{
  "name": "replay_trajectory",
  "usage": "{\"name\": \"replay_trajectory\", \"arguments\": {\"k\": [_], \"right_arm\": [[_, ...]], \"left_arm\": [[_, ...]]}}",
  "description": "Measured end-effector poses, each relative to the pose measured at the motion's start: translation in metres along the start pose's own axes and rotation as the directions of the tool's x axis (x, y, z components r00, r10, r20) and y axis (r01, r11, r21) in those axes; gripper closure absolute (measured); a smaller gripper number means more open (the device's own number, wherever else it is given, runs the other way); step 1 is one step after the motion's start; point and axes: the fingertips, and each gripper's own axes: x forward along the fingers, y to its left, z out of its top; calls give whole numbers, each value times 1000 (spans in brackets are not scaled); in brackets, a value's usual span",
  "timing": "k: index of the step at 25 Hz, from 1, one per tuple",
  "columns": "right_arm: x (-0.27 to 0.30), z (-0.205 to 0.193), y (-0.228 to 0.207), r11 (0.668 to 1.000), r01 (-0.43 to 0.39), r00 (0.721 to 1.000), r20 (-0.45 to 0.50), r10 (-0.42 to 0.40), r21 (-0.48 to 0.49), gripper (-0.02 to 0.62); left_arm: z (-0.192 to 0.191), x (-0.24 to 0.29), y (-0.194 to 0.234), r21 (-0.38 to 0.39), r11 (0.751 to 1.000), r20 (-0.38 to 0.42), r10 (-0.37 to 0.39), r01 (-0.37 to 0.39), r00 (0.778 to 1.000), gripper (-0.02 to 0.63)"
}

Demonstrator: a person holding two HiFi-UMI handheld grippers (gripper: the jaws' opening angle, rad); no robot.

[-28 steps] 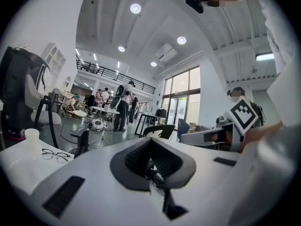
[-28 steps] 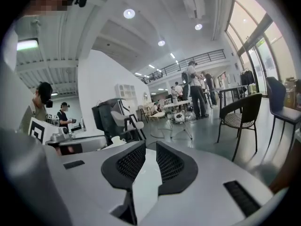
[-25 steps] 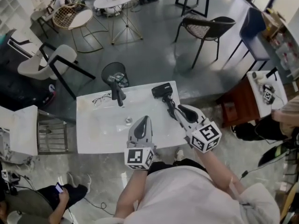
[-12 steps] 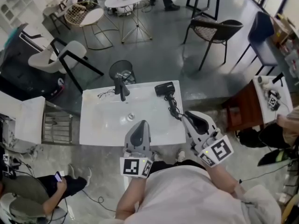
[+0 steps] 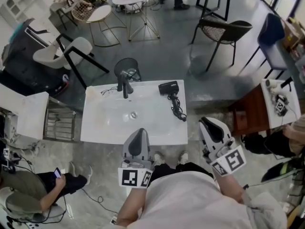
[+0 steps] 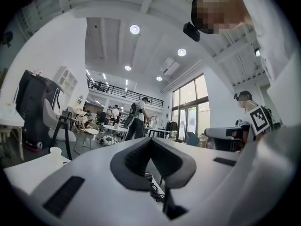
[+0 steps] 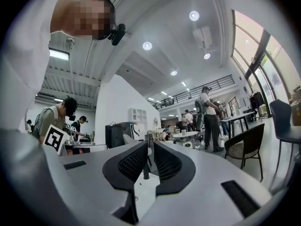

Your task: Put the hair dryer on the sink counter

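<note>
The black hair dryer [image 5: 168,88] lies on the back right of the white sink counter [image 5: 102,128], its cord [image 5: 178,109] trailing toward the front edge. My right gripper [image 5: 206,121] is off the counter's front right corner, shut and empty, clear of the cord. My left gripper [image 5: 138,132] hangs at the counter's front edge, near the middle, shut with nothing in it. In the left gripper view the left gripper [image 6: 151,140] shows pads meeting at the tips. In the right gripper view the right gripper [image 7: 149,146] points at the black faucet [image 7: 146,166].
A black faucet [image 5: 125,84] and a pair of glasses [image 5: 108,90] sit at the counter's back left. A black bin [image 5: 127,67] stands behind it. A wooden side table [image 5: 248,112] is at the right, a white cabinet [image 5: 21,114] at the left, chairs beyond.
My right gripper has drawn back from beside the cord to off the counter's front right corner. The left gripper also pulled back toward me. The hair dryer stays on the counter.
</note>
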Motion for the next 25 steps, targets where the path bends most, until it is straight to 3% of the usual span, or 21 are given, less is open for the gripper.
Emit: {"name": "replay_trajectory", "arguments": {"k": [9,17,21,25], "right_arm": [[-20,5,-1,1000,-9,1000,20,9,7,535],[-16,8,38,1000,28,999,37,-28,-1,540],[-13,2,58,998,57,998,28,-56,-3,541],[-12,-2,68,997,76,997,18,-76,-7,541]], "left_arm": [[-4,-5,-21,34,999,12,23,-23,1000,604],[-2,-30,-9,59,998,20,-40,39,999,604],[-10,-45,-3,-2,997,-7,-80,80,997,604],[-7,-45,3,9,995,1,-101,101,995,604]]}}
